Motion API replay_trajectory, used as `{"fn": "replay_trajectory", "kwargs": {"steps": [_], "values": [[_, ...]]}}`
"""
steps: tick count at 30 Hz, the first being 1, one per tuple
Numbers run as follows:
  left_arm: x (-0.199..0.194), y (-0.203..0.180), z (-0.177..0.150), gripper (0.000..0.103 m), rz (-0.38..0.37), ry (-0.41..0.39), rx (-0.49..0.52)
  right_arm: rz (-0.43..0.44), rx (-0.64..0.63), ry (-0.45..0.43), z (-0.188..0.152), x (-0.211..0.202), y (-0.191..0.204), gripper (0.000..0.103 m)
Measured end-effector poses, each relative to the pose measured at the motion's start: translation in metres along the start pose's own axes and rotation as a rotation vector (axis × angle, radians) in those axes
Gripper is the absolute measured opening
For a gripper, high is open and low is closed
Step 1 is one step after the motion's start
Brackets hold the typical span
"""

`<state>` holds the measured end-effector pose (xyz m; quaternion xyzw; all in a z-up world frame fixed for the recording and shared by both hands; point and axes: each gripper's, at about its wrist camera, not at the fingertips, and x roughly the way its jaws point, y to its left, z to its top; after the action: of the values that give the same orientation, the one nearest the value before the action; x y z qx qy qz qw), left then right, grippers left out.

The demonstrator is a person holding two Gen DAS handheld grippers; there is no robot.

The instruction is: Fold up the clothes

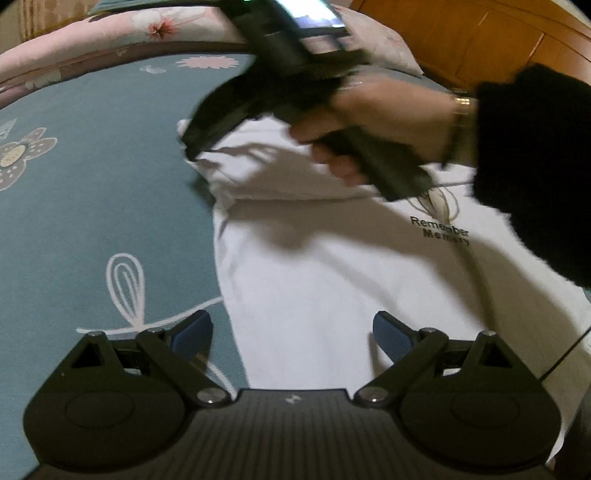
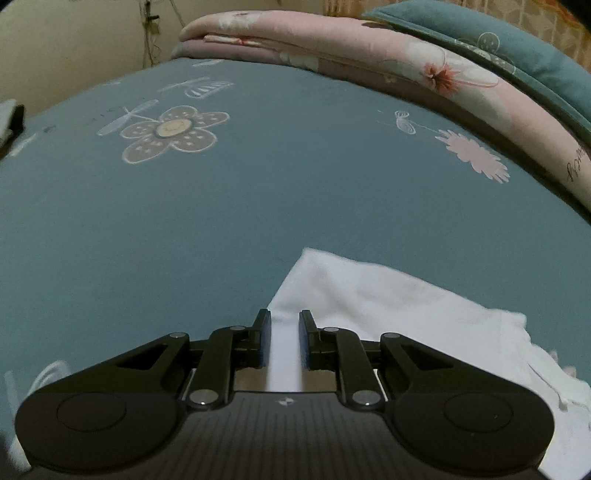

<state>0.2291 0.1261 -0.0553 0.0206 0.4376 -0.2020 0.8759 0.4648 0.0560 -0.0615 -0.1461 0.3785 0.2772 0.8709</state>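
White sweatshirt [image 1: 332, 288] with "Remember Memory" print lies flat on the teal floral bedsheet [image 1: 92, 206], well short of the pink quilt [image 1: 110, 33] along the far edge of the sheet. Right gripper [image 2: 284, 339] has narrow jaws clamped on a strip of the white fabric; in the left wrist view the same tool, held by the person's hand [image 1: 369, 122] in a black sleeve, carries a sleeve or shoulder section raised and doubled over the chest, above the print. Left gripper [image 1: 291, 336] has its jaws wide apart, nothing between them, hovering over the lower body of the sweatshirt near its sheet-side edge. Risks, as judgement: the pinch looks thin, only a narrow band of cloth, so the fabric could slip out mid-carry and the fold would flop open; with the left tool not pinning anything, dragging the raised part could pull the whole garment across the sheet and skew it; the fold could land crooked and bunch over the print. Motion blur on the right tool makes the exact contact hard to confirm in that view. Orientation: long axis runs from the left gripper toward the quilt, hem end nearest the left gripper, collar end toward the quilt, chest print facing up.
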Motion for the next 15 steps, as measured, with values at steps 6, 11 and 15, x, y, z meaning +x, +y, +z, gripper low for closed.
{"fn": "replay_trajectory", "kwargs": {"steps": [6, 11, 15], "values": [[0.001, -0.003, -0.004, 0.094, -0.003, -0.005, 0.013, 0.070, 0.059, 0.004, 0.002, -0.024, -0.004, 0.021], [0.002, -0.001, -0.001, 0.094, -0.001, -0.009, 0.009, 0.103, -0.008, 0.064, -0.025, -0.062, 0.005, 0.024], [0.007, -0.002, 0.002, 0.094, -0.003, -0.003, 0.008, 0.118, -0.038, 0.127, -0.042, -0.059, 0.018, 0.024]]}}
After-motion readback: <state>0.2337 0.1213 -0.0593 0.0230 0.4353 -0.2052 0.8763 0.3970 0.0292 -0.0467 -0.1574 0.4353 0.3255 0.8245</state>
